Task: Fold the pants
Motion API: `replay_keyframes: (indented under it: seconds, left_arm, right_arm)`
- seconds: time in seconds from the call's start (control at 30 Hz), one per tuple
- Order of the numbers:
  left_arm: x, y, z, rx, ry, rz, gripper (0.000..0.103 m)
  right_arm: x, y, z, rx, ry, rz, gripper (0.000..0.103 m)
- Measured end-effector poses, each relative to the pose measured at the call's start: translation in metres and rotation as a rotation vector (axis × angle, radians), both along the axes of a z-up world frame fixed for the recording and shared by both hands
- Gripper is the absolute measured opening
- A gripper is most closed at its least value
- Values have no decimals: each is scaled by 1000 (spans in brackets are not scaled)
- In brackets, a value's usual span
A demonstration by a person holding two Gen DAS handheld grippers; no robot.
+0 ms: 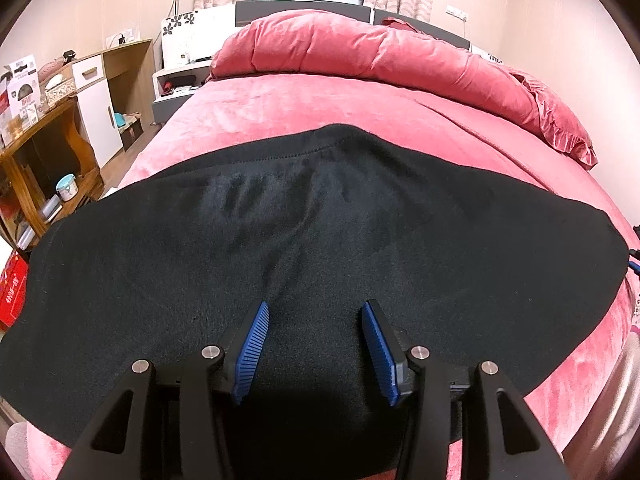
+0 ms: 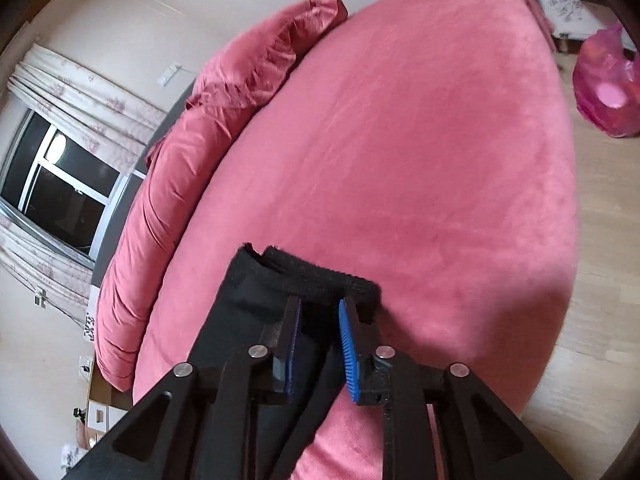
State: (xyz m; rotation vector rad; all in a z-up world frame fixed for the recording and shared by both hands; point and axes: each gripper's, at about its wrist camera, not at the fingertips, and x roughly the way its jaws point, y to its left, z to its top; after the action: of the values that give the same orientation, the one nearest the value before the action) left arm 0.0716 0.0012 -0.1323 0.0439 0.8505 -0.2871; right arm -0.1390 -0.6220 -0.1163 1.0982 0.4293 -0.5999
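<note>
Black pants (image 1: 320, 240) lie spread across the near part of a pink bed (image 1: 304, 104). My left gripper (image 1: 315, 312) is open just above the middle of the pants, blue pads apart with only cloth below. In the right wrist view, my right gripper (image 2: 319, 306) is shut on an end of the black pants (image 2: 316, 274), with the hem sticking out past the fingertips over the pink bed (image 2: 420, 160). The cloth hangs back under that gripper.
A rolled pink duvet (image 1: 380, 52) lies along the head of the bed. Wooden shelves (image 1: 44, 148) and a white cabinet (image 1: 100, 112) stand left of the bed. A pink plastic bag (image 2: 608, 88) sits on the wooden floor beyond the bed's right side.
</note>
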Motion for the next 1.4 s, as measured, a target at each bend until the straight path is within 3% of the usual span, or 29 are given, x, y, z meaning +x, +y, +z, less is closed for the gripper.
replay_keyframes:
  seconds: [0.13, 0.2, 0.37, 0.47, 0.5, 0.6, 0.67, 0.7, 0.77, 0.87, 1.0, 1.13, 1.2, 1.27, 1.4]
  left_arm:
    - [-5, 0, 4, -6, -15, -8, 50]
    - [-5, -1, 4, 4, -15, -10, 50]
    - [-6, -5, 4, 13, -22, -27, 50]
    - [-5, -9, 0, 33, -11, -34, 50]
    - [-4, -9, 0, 32, -6, -37, 51]
    - [-4, -6, 0, 15, -2, -37, 52]
    - [-4, -5, -1, 12, -4, -37, 52]
    - [-4, -6, -1, 16, -5, -37, 52]
    - [-4, -7, -1, 23, -10, -38, 53]
    - [-4, -7, -2, 22, -9, -38, 53]
    - [-4, -6, 2, 23, -1, -27, 53]
    - [-5, -1, 8, 14, -11, 3, 53]
    - [-4, 3, 10, 10, -13, 20, 53]
    - [-4, 6, 11, 13, -14, 36, 53]
    - [-3, 12, 11, 12, -27, 62, 53]
  right_arm:
    - [17, -7, -6, 13, 20, 7, 21]
    - [15, -7, -4, 13, 24, 11, 12]
    - [-3, 9, 15, -111, 58, -13, 7]
    - [-2, 9, -4, -82, 131, -14, 7]
    - [-1, 8, -9, -71, 140, -14, 8]
    - [-11, 9, -7, -60, 100, -54, 24]
    - [-21, 12, -3, -54, 83, -105, 46]
    - [-28, 14, -3, -41, 63, -128, 48]
    - [-35, 19, -7, 3, 19, -131, 50]
    - [-25, 24, -18, 64, -5, -42, 50]
    - [-9, 28, -23, 56, -15, 8, 52]
    - [3, 17, -27, 84, -31, -11, 52]
    - [7, 13, -29, 111, -47, -31, 49]
    - [12, 12, -26, 133, -49, -17, 22]
    - [14, 21, -4, 94, -78, 0, 22]
